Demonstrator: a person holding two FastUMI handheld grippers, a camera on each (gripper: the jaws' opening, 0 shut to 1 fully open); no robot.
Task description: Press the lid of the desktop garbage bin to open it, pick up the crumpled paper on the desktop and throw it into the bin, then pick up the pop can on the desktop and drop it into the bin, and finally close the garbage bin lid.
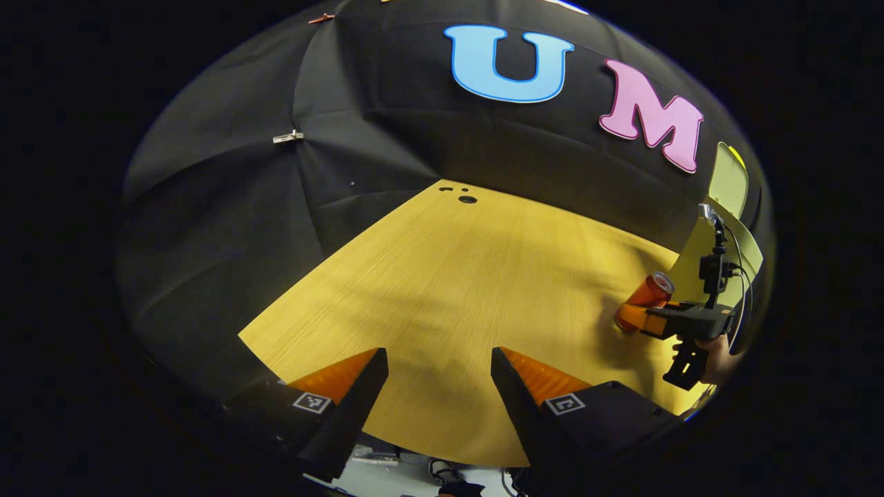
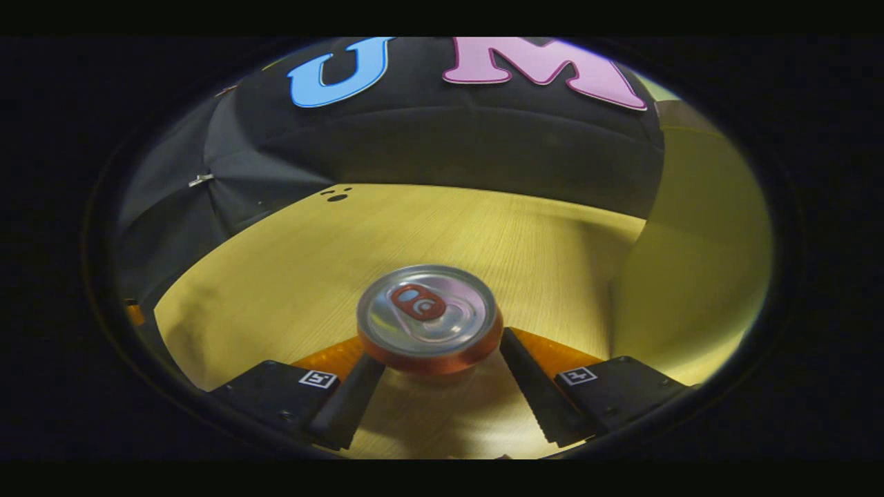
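An orange pop can [image 2: 428,314] with a silver top and red tab sits between my right gripper's [image 2: 442,348] two fingers, which press on its sides. In the left gripper view the same can [image 1: 652,290] is tilted, held by the right gripper [image 1: 632,316] just left of the pale yellow-green bin [image 1: 694,259]. The bin's lid [image 1: 728,179] stands raised. In the right gripper view the bin's wall [image 2: 697,262] rises close on the right of the can. My left gripper [image 1: 438,353] hangs open over the wooden table's near edge, with nothing between its fingers.
The wooden table [image 1: 449,276] runs back to the black cloth wall, with a small round hole [image 1: 467,199] near its far edge. A hand [image 1: 722,359] holds the right gripper at the far right. The table's front edge lies just under my left fingers.
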